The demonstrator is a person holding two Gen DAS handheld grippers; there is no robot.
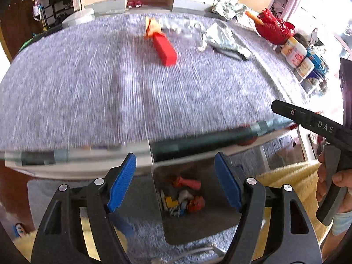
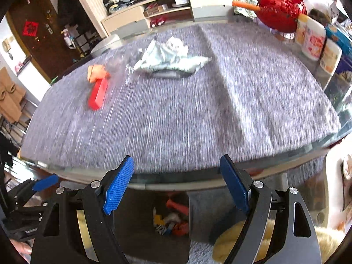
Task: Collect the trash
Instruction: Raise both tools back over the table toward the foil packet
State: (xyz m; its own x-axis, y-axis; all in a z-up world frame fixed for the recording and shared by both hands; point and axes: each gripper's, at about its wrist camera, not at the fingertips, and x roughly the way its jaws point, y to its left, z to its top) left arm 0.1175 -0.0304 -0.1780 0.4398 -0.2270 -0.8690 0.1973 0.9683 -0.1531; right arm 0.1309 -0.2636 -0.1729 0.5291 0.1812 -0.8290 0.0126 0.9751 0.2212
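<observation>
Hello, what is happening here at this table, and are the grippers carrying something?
A person is clearing trash with two handheld grippers. The left gripper and the right gripper both have open jaws with nothing between them. Below them, beside the table edge, the bin already holds colourful scraps. On the grey table a red box, an orange wrapper and a crumpled silver bag still lie.

Each camera sits on a gripper and looks forward and down past two blue pads. Both hang near the front edge of the bench (image 1: pixel 66 88), facing across its grey cloth to the far cabinet. The left view stands a bit left, the right a bit right. Both see the red box (image 1: pixel 166 49), the crumpled wrapper (image 2: pixel 171 60) and the bin (image 1: pixel 198 200) below.
</observation>
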